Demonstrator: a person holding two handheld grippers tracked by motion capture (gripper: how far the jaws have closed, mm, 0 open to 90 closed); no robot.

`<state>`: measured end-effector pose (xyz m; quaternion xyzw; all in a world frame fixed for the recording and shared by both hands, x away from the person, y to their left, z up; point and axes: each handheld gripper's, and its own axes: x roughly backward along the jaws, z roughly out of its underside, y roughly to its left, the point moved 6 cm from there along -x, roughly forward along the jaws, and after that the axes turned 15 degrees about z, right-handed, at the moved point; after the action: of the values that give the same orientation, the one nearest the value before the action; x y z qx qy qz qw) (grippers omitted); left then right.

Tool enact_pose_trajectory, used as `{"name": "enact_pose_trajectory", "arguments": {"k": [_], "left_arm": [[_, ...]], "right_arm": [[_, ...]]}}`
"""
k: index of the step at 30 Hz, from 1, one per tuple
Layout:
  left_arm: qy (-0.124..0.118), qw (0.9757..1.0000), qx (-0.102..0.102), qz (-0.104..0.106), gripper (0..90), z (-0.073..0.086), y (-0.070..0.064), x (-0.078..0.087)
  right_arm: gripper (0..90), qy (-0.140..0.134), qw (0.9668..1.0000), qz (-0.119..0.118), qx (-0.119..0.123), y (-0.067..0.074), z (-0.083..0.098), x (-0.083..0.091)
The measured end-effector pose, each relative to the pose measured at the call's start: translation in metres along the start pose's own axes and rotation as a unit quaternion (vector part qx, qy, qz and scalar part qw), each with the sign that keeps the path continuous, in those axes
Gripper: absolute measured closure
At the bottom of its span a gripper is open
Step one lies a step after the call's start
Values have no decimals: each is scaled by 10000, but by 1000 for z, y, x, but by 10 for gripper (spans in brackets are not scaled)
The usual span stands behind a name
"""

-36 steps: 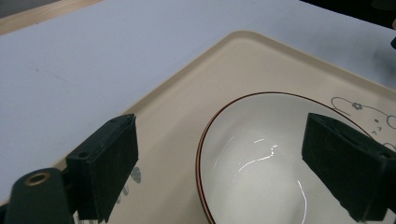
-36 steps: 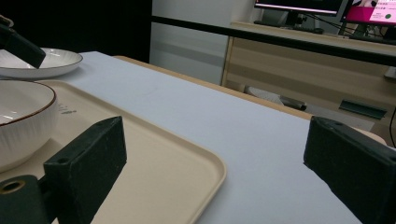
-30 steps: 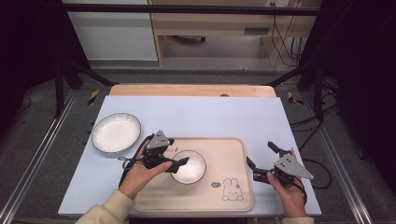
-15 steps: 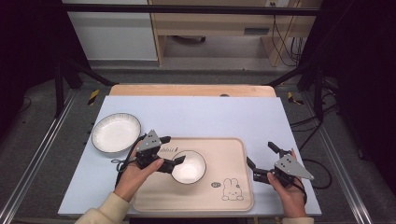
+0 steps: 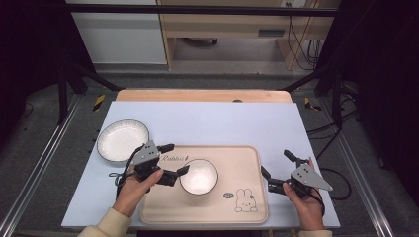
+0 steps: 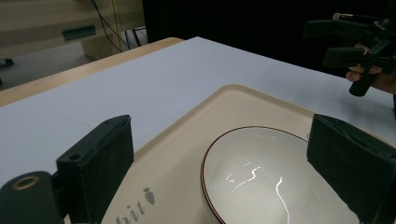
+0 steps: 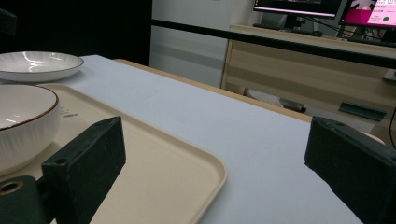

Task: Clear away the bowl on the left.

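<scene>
While the left claw (image 5: pixel 173 160) is hovering with its jaws apart just left of the small white ceramic bowl with the dark rim (image 5: pixel 198 176), that bowl is sitting on the beige rectangular plastic tray with a rabbit drawing (image 5: pixel 247 163), a little below the centre of the high view. Nothing is gripping the bowl, so its placing on the tray is looking done. The shallow white ribbed plate (image 5: pixel 122 140) is lying on the pale blue bench (image 5: pixel 222 123) at the left of the frame, well apart from the tray; it is probably what is left to handle. The right claw (image 5: pixel 276 165) is waiting wide apart and empty beside the tray's right edge.
</scene>
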<state>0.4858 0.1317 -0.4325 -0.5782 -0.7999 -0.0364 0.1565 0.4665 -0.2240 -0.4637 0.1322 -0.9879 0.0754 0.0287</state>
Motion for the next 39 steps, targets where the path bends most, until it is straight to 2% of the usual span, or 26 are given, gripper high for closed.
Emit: {"name": "enact_pose_trajectory", "arguments": {"k": [5,10,17,39], "left_arm": [[-30,9999,-68,67,73,4,-1,7],[-180,9998,-62,34,73,7,2,19],[-206,9997,-112,9,73,14,5,32],[-410,9985,37,-353,73,36,20,71]], "right_arm": [[53,2,10000,1,1,0,0,0],[53,2,10000,-1,-1,0,0,0],[53,3,10000,4,2,0,0,0],[53,-6,10000,-8,45,1,0,0]]}}
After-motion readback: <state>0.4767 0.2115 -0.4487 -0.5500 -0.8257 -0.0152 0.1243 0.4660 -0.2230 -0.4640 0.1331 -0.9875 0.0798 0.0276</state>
